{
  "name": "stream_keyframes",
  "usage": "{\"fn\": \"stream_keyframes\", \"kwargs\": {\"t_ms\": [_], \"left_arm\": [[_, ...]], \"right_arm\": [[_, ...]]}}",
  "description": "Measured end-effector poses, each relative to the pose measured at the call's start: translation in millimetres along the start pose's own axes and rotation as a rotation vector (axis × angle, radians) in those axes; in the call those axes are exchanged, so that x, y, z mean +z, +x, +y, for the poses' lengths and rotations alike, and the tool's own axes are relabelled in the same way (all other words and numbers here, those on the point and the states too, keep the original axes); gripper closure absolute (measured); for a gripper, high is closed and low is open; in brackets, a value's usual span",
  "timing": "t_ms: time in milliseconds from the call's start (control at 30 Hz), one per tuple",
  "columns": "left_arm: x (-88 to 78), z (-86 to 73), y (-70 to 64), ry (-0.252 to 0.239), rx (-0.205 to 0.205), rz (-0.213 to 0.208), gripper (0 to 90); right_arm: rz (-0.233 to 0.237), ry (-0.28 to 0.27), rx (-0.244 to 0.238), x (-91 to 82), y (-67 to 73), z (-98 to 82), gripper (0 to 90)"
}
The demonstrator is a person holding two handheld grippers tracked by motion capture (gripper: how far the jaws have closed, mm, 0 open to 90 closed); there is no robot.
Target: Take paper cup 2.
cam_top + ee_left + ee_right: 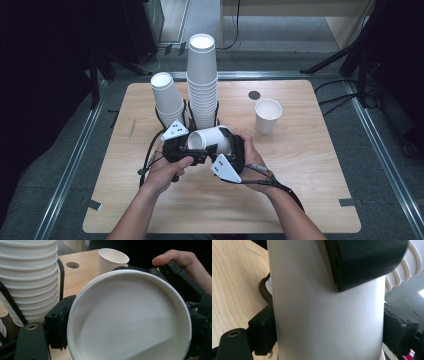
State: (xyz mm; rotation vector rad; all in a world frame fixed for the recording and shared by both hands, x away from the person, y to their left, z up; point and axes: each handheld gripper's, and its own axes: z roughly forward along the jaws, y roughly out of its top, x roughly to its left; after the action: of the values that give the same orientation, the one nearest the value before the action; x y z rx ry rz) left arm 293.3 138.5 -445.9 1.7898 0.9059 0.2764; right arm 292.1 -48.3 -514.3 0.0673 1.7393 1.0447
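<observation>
We see a white matt paper cup point(130, 322) with a finely textured inside, held by tongs of black matt plastic with rough pads point(60, 322). The light wooden desk point(310, 165) shows smooth grain; the stacked white paper cups point(202, 85) look ribbed at their rims.

White paper cup point(212, 140), plain and unprinted, thin rolled rim, smooth tapered wall. Empty, clean white inside point(130, 320). Tipped onto its side and held off the wooden table point(310, 165), mouth turned toward the left, base toward the right. Positioned just in front of the tall stack of cups point(202, 85), close below that stack's lowest rims. Well apart from the lone upright cup point(267, 115), which stands to the right of the tall stack. Wall undented where seen from the side point(324, 315).
</observation>
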Motion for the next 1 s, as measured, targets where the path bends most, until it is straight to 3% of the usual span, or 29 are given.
{"fn": "stream_keyframes", "kwargs": {"t_ms": [433,767,1000], "left_arm": [[3.4,-4.0,-1.9,-0.014,0.026,0.000,23.5],[0.9,-8.2,0.9,-0.118,0.047,0.033,24.0],[-1.7,-12.3,8.1,-0.197,0.038,0.070,24.5]], "right_arm": [[0.020,0.030,0.014,-1.1,-1.8,-1.2,5.2],[0.006,0.039,0.035,-9.3,-15.2,-2.5,0.0],[-0.047,0.032,0.059,-22.7,-27.8,-3.8,0.0]]}}
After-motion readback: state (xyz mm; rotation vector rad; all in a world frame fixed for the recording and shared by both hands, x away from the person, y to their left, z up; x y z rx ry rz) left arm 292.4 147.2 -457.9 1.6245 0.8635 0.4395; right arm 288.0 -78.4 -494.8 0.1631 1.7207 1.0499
